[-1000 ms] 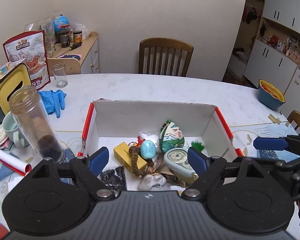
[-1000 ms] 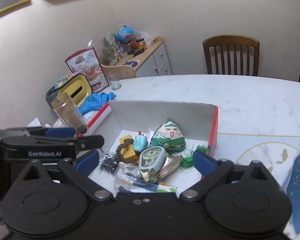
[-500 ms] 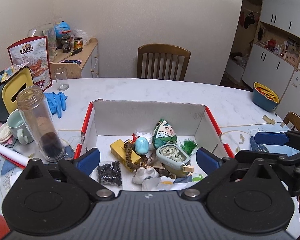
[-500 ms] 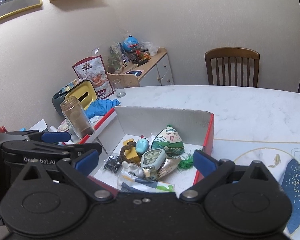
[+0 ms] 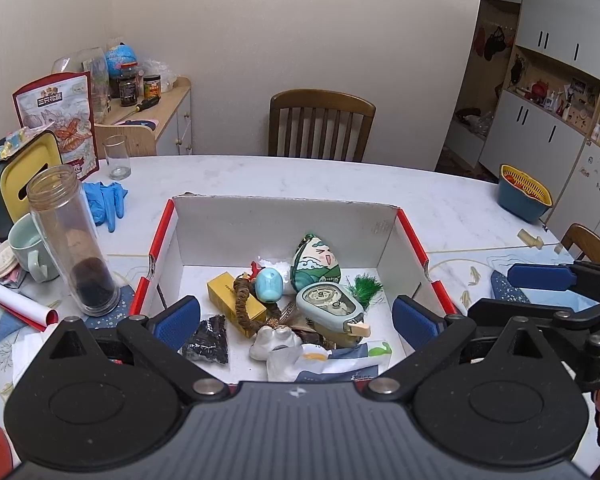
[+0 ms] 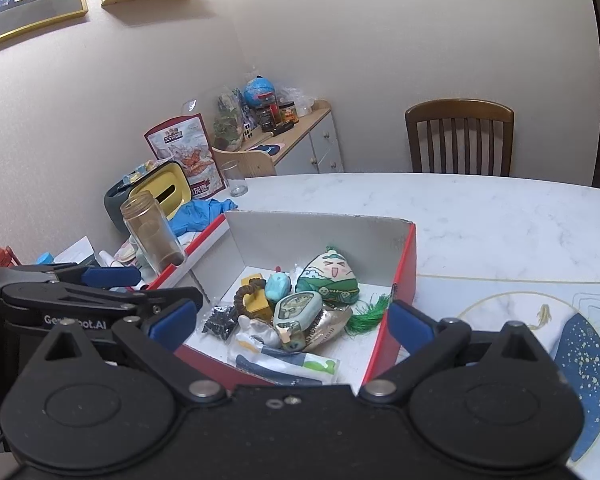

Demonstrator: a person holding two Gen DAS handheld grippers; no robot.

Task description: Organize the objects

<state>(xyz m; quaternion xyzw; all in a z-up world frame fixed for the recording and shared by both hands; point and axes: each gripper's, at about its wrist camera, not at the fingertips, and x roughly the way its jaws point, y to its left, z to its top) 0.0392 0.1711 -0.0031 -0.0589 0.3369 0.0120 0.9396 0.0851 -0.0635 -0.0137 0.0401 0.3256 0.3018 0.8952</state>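
A red and white cardboard box (image 5: 284,222) (image 6: 312,236) sits on the marble table. It holds a green zongzi plush (image 5: 315,258) (image 6: 332,276), a pale green oval gadget (image 5: 329,300) (image 6: 296,310), a yellow block (image 5: 236,298), a light blue toy (image 5: 269,285), a brown bead string (image 5: 242,300), a black packet (image 5: 208,340) and a white figurine (image 5: 274,342). My left gripper (image 5: 296,318) is open and empty above the box's near edge. My right gripper (image 6: 292,322) is open and empty, also above the near edge. Each gripper shows in the other's view.
A clear tall jar (image 5: 70,240) stands left of the box, beside a mug (image 5: 30,248), blue gloves (image 5: 104,200), a yellow tissue holder (image 5: 24,172) and a drinking glass (image 5: 117,157). A blue and yellow basket (image 5: 524,194) sits far right. A wooden chair (image 5: 322,124) stands behind the table.
Both grippers have drawn back and up from the box, so more of its contents and near edge show. The jaws have stayed open. Nothing in the box has moved.
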